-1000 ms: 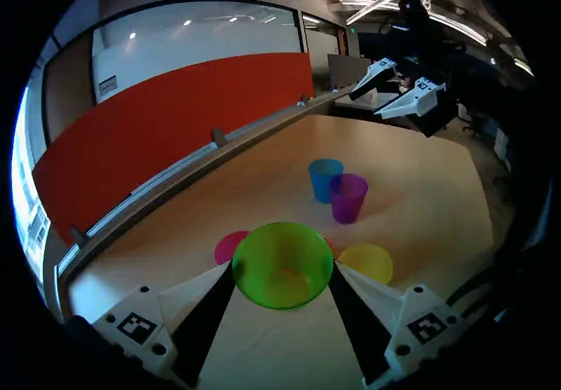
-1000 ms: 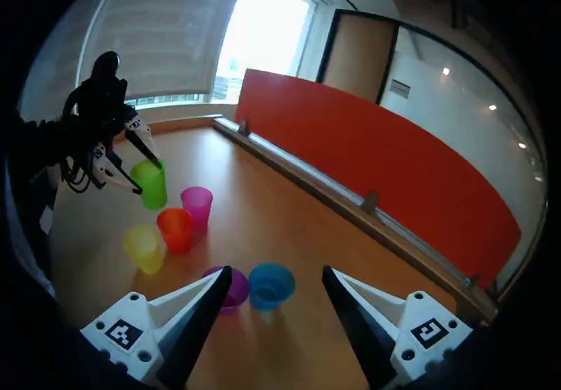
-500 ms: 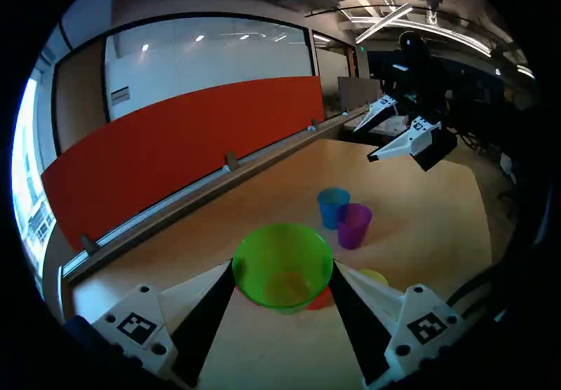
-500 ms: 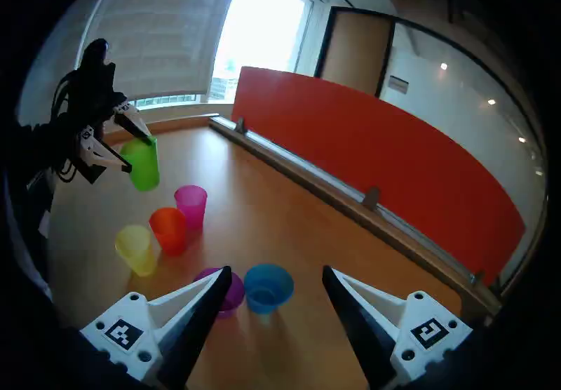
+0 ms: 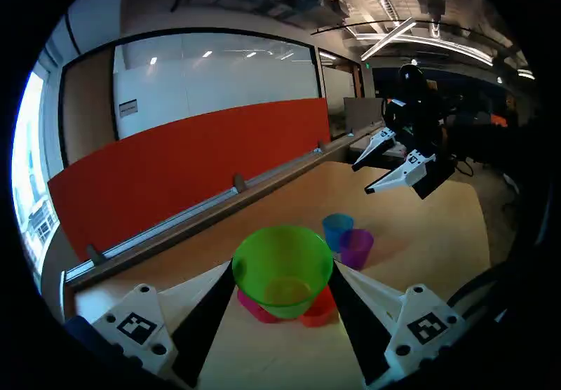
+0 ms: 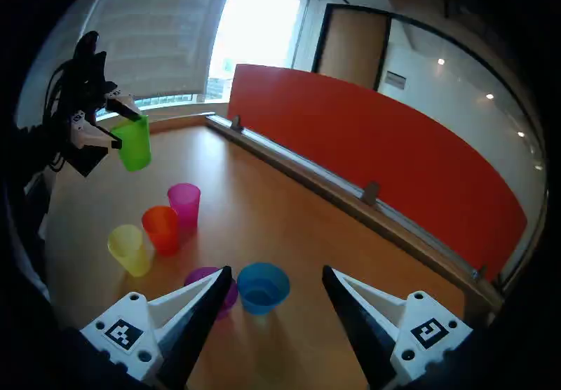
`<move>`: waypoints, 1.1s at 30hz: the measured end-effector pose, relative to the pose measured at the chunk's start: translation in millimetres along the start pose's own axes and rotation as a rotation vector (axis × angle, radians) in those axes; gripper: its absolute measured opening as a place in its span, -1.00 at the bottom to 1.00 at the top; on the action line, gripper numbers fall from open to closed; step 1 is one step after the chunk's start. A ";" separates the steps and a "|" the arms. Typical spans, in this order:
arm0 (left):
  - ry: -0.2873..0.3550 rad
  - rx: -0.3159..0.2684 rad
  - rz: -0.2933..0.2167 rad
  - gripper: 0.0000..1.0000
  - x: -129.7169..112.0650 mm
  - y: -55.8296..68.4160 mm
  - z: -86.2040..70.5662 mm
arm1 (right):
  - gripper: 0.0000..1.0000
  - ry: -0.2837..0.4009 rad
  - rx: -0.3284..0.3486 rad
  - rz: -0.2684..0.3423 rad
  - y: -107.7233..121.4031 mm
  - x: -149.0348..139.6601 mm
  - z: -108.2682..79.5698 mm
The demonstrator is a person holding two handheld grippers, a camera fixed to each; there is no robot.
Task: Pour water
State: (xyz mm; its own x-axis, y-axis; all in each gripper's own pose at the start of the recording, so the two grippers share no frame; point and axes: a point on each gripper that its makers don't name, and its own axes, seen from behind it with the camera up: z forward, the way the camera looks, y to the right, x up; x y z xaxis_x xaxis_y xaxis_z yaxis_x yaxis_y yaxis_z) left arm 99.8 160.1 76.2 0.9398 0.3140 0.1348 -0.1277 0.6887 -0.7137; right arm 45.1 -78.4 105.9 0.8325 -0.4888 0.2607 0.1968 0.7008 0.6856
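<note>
My left gripper is shut on a translucent green cup, held upright in the air above a pink cup and an orange cup. In the right gripper view the green cup hangs well above the table in the left gripper, over the pink cup, orange cup and yellow cup. My right gripper is open, with a blue cup just ahead between its fingers. A purple cup stands partly behind its left finger. The right gripper also hovers above the blue cup and purple cup.
The cups stand on a wooden table. An orange partition with a metal rail runs along its far edge. A bright window lies behind. A person's dark sleeve holds the left gripper.
My left gripper has lifted the green cup higher off the table, away from the other cups. The right gripper has stayed open over the blue cup, shifting only slightly.
</note>
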 end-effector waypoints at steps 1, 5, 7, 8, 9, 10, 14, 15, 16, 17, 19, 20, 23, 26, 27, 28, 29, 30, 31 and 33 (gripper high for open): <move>0.007 0.002 -0.002 0.77 2.1 -0.7 -0.9 | 1.00 0.000 0.000 0.001 0.3 -0.4 0.5; 0.032 0.010 -0.014 0.77 10.7 -3.8 -4.9 | 1.00 0.000 -0.002 0.004 2.6 -2.1 2.4; 0.043 0.011 -0.020 0.77 14.4 -4.8 -6.6 | 1.00 0.000 -0.003 0.007 3.8 -3.0 3.3; 0.048 0.011 -0.023 0.77 16.4 -5.1 -7.4 | 1.00 -0.001 -0.003 0.009 4.2 -3.6 3.8; 0.053 0.012 -0.026 0.77 18.2 -5.3 -8.1 | 1.00 -0.001 -0.002 0.011 4.6 -4.1 4.3; 0.057 0.012 -0.026 0.77 19.9 -5.4 -8.8 | 1.00 -0.001 -0.002 0.011 4.9 -4.4 4.8; 0.074 0.017 -0.022 0.77 26.7 -5.7 -11.8 | 1.00 -0.005 -0.002 0.012 6.0 -6.5 7.1; 0.077 0.018 -0.021 0.77 28.2 -5.8 -12.6 | 1.00 -0.006 -0.002 0.012 6.2 -7.2 7.8; 0.079 0.018 -0.021 0.77 29.2 -5.6 -13.2 | 1.00 -0.007 -0.003 0.011 6.6 -7.9 8.5; 0.082 0.018 -0.022 0.78 30.4 -5.3 -13.9 | 1.00 -0.008 -0.003 0.011 7.0 -8.6 9.4; 0.088 0.017 -0.025 0.78 32.6 -5.0 -15.3 | 1.00 -0.010 -0.004 0.011 7.8 -9.5 11.0; 0.091 0.017 -0.028 0.78 33.8 -4.8 -16.1 | 1.00 -0.011 -0.005 0.012 8.3 -9.8 11.9; 0.100 0.017 -0.040 0.78 36.1 -5.1 -17.8 | 1.00 -0.013 -0.006 0.016 9.3 -10.7 14.7; 0.105 0.018 -0.049 0.78 37.3 -6.8 -19.3 | 1.00 -0.015 -0.004 0.020 9.7 -11.9 17.3; 0.106 0.019 -0.051 0.77 37.6 -7.6 -19.7 | 1.00 -0.016 -0.003 0.021 9.7 -12.3 18.1; 0.108 0.021 -0.053 0.77 38.5 -8.5 -20.4 | 1.00 -0.017 -0.003 0.021 10.1 -12.7 18.9; 0.111 0.024 -0.055 0.77 39.5 -9.6 -21.2 | 1.00 -0.018 -0.003 0.022 10.4 -13.3 19.7; 0.113 0.026 -0.057 0.77 40.4 -10.5 -21.9 | 1.00 -0.020 -0.003 0.022 10.8 -13.7 20.5; 0.114 0.027 -0.058 0.77 41.1 -11.0 -22.4 | 1.00 -0.021 -0.002 0.022 10.9 -13.8 21.1; 0.117 0.028 -0.061 0.77 42.4 -12.0 -23.4 | 1.00 -0.023 0.000 0.021 11.1 -13.9 22.5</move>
State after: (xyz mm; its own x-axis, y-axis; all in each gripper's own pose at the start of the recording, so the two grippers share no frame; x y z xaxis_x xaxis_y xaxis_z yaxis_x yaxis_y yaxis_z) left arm 148.6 149.9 74.4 0.9765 0.1937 0.0947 -0.0767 0.7227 -0.6868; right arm 24.1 -75.5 125.2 0.8247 -0.4853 0.2905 0.1789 0.7111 0.6799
